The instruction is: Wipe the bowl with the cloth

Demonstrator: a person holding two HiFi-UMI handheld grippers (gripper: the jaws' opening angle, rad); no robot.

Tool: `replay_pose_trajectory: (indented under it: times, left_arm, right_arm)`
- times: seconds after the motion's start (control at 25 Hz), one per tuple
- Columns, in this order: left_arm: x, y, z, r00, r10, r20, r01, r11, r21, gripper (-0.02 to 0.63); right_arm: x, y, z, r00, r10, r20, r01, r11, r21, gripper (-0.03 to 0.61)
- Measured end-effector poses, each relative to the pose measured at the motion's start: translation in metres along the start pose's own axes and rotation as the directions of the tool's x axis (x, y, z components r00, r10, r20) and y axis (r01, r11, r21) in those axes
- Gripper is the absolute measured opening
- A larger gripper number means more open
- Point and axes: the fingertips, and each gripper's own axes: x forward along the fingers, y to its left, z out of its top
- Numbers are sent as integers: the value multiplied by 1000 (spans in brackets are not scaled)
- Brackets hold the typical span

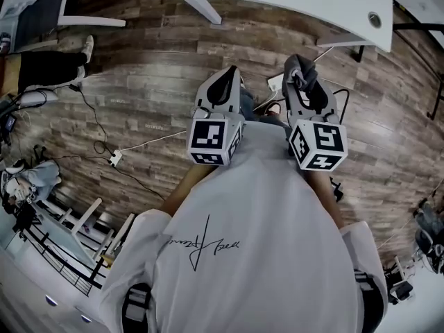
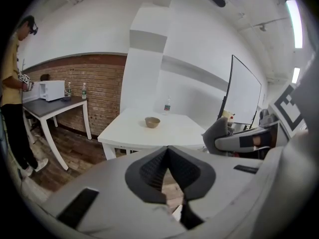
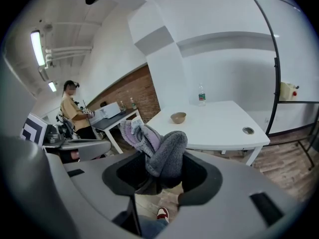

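Left gripper (image 1: 229, 76) out front, tipped down, jaws together, nothing between. Right gripper (image 1: 301, 73) close beside it, tipped down, jaws squeezing cloth (image 3: 160, 153).

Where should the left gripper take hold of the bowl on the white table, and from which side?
Probably the rim of the bowl, from above: one jaw inside, one outside the near wall. It stands upright, mouth up, on the white table, and its round sloping wall offers no flat sides. The left gripper is shut and must open first.
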Motion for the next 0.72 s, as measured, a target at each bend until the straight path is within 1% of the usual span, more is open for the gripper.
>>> replay_pose_trajectory:
  times: [0.12,0.2,0.32,0.36,0.44,0.52,0.6,0.72]
  left_arm:
    - [5,22,13,1000,-3,15,3,1000,0,-9]
    - [7,37,24,999,2,33,-3,1000,13,-9]
    - [6,58,42,997,28,76,-34,996,80,-9]
    - [5,64,46,996,30,86,-38,995,91,-9]
    - [4,77,50,996,23,90,-31,995,95,-9]
    - [4,90,50,996,13,87,-21,995,93,-9]
    - [1,102,52,995,20,102,-29,996,88,-9]
    - [-8,114,53,993,38,116,-48,995,85,-9]
  right_arm:
    - [17,13,16,1000,4,4,-4,1000,2,176]
    - [27,22,25,1000,16,1,-16,1000,7,176]
    - [40,35,38,1000,13,9,-13,1000,-4,176]
    - [45,39,42,1000,8,12,-8,1000,-7,176]
    - [54,49,46,1000,4,11,-4,1000,-5,176]
    - [65,62,47,1000,25,2,-25,999,21,176]
    - [72,74,47,999,46,-2,-45,998,40,176]
    - [77,84,50,999,44,5,-45,999,21,176]
